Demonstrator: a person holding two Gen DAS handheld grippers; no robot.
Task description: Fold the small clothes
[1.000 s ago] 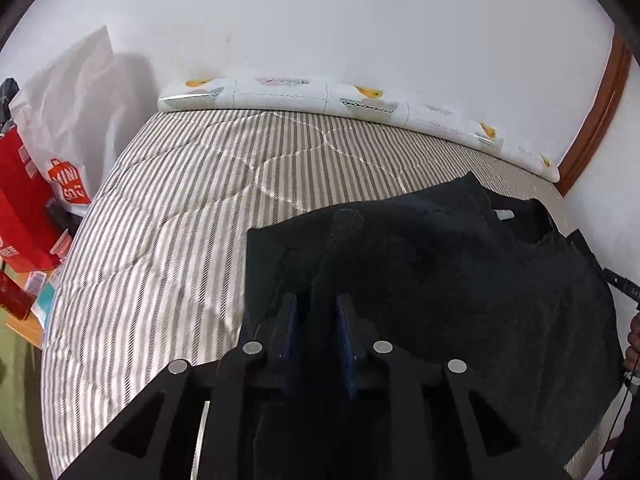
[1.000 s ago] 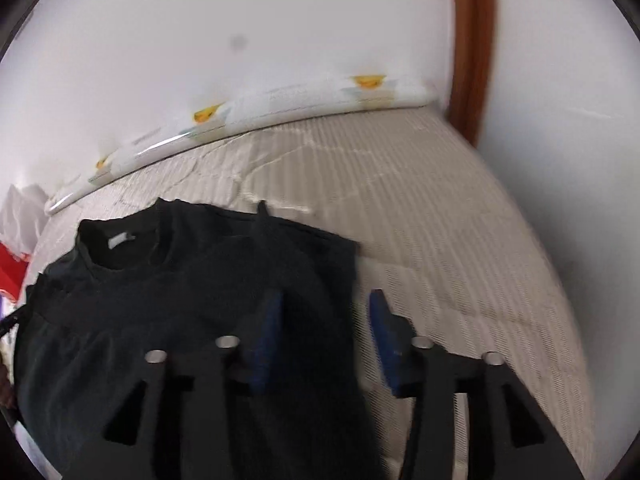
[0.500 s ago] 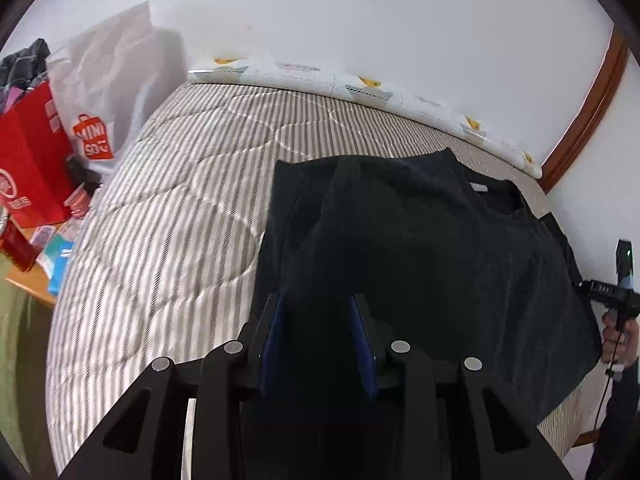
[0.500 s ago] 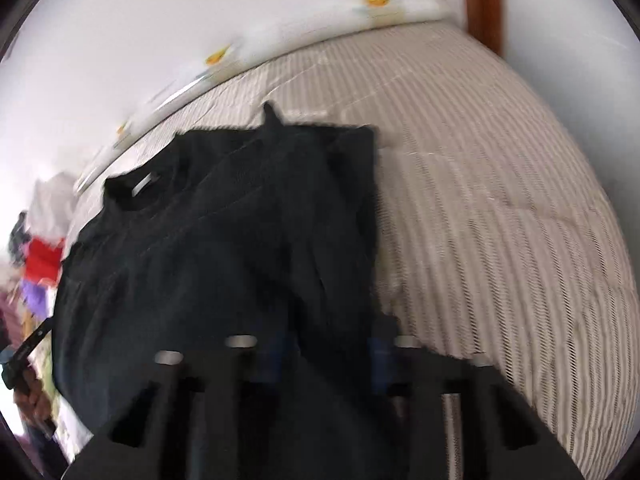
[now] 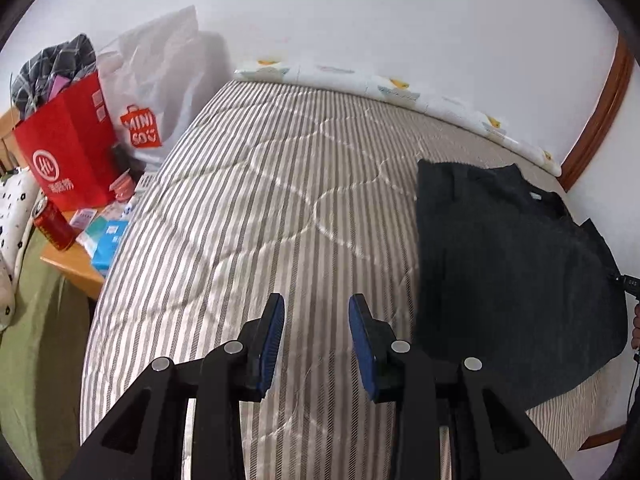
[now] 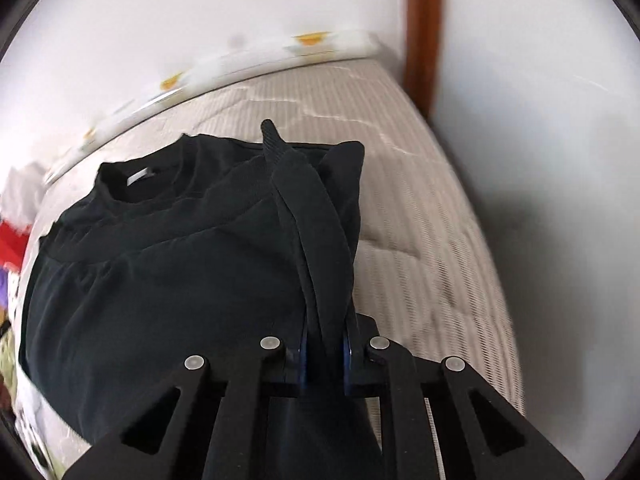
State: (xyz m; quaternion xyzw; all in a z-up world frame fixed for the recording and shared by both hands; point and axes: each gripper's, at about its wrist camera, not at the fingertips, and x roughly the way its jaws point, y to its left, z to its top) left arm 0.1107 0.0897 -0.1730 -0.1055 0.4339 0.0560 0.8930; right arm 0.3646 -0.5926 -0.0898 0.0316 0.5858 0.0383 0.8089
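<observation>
A black shirt (image 5: pixel 500 260) lies on the striped mattress (image 5: pixel 260 200), its left side folded inward. My left gripper (image 5: pixel 316 304) stands open over bare mattress to the left of the shirt, with nothing between its blue pads. In the right wrist view the shirt (image 6: pixel 160 280) shows its collar and white label (image 6: pixel 140 176) at the far end. My right gripper (image 6: pixel 325 344) is closing its jaws on a raised fold of the shirt's right edge, and the pads pinch the fabric, which rises in a ridge away from the fingers.
A red paper bag (image 5: pixel 68 152), a white shopping bag (image 5: pixel 156 92), a red can (image 5: pixel 52 224) and small boxes sit on a wooden side table (image 5: pixel 76 264) left of the bed. A patterned roll (image 5: pixel 360 84) lines the wall. Wooden trim (image 6: pixel 420 40) stands at the far right corner.
My left gripper let go of the shirt's left side, opened and moved left onto bare mattress. My right gripper went from open to clamped on the shirt's right edge.
</observation>
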